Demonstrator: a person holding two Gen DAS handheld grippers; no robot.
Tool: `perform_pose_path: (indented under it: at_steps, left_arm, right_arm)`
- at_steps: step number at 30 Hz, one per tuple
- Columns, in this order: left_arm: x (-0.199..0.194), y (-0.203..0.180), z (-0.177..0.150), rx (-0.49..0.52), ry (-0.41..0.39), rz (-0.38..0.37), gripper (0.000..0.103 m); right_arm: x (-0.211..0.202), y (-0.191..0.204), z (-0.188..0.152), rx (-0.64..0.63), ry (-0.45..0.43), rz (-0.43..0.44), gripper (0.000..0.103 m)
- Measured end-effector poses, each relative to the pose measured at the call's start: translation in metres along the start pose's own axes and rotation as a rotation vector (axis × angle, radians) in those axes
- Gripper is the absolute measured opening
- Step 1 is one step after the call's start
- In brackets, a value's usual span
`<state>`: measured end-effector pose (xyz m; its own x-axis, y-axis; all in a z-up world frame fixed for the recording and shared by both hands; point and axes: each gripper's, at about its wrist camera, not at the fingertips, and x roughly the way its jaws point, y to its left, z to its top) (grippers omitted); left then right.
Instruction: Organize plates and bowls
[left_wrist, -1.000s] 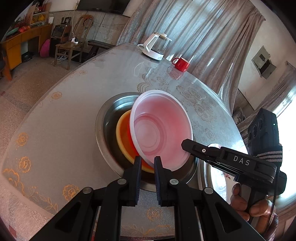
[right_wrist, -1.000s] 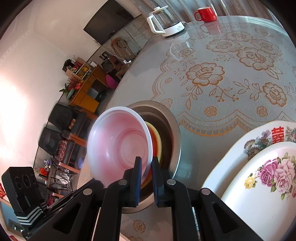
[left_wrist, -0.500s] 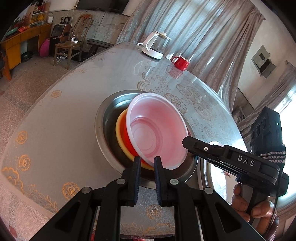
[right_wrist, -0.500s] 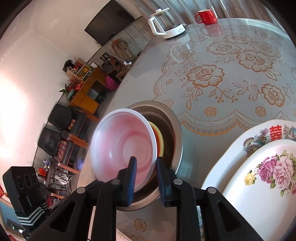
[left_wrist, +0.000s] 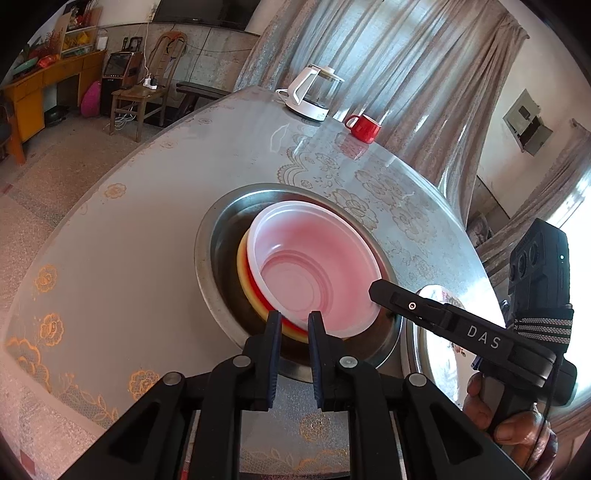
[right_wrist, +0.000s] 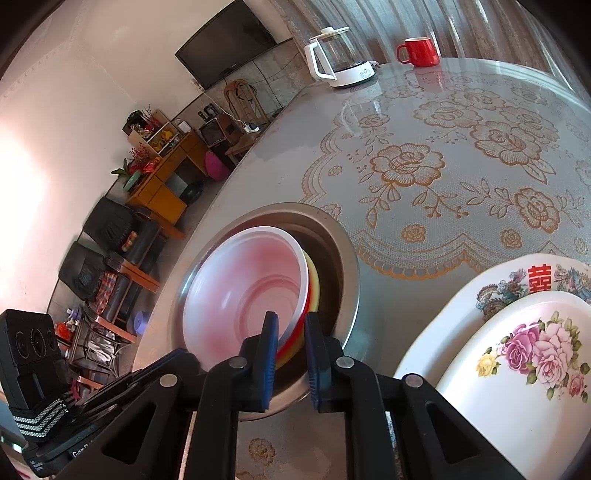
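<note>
A translucent pink-white plastic bowl (left_wrist: 314, 266) rests nested on a red bowl and a yellow bowl (left_wrist: 245, 284) inside a large steel basin (left_wrist: 210, 251). My left gripper (left_wrist: 293, 325) is open, its jaws a small gap apart just off the bowl's near rim. My right gripper (right_wrist: 290, 326) is open too, its jaws either side of the stacked rims without pinching; it shows in the left wrist view (left_wrist: 380, 291) at the bowl's right edge. The pink bowl (right_wrist: 247, 291) leans left in the basin (right_wrist: 347, 280).
Two flowered plates (right_wrist: 517, 354) are stacked at the right, on the lace-patterned round table (right_wrist: 424, 166). A white kettle (left_wrist: 312, 94) and a red mug (left_wrist: 364, 127) stand at the far edge. Chairs and a cabinet lie beyond the table's left side.
The pink bowl went from tilted up in both grippers to lying down in the stack. Both grippers opened and let go of its rim.
</note>
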<state>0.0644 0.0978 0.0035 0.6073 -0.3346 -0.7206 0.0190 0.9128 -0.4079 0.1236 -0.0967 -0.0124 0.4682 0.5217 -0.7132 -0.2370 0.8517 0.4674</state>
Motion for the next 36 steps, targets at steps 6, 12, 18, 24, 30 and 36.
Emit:
perform_pose_path:
  at_steps: [6, 12, 18, 24, 30, 36]
  left_arm:
    - [-0.004, 0.003, -0.001, -0.001, -0.017, 0.015, 0.016]
    - [-0.010, 0.008, 0.001, -0.008, -0.043, 0.028, 0.016]
    - [-0.017, 0.014, 0.000, -0.012, -0.065, 0.058, 0.017]
    - [-0.019, 0.020, 0.000, -0.033, -0.074, 0.081, 0.017]
    - [-0.017, 0.031, -0.002, -0.059, -0.067, 0.097, 0.023]
    - [-0.018, 0.030, -0.003, -0.029, -0.083, 0.110, 0.023]
  right_arm:
    - [-0.004, -0.001, -0.001, -0.006, -0.011, 0.005, 0.015]
    - [-0.021, -0.007, -0.001, -0.002, -0.051, 0.006, 0.019]
    - [-0.033, -0.016, -0.004, 0.007, -0.068, -0.011, 0.019]
    - [-0.033, -0.014, -0.006, 0.027, -0.042, 0.071, 0.028]
    - [-0.020, 0.001, -0.003, -0.010, 0.000, 0.063, 0.033]
    - [-0.004, 0.020, -0.001, -0.102, 0.034, -0.033, 0.033]
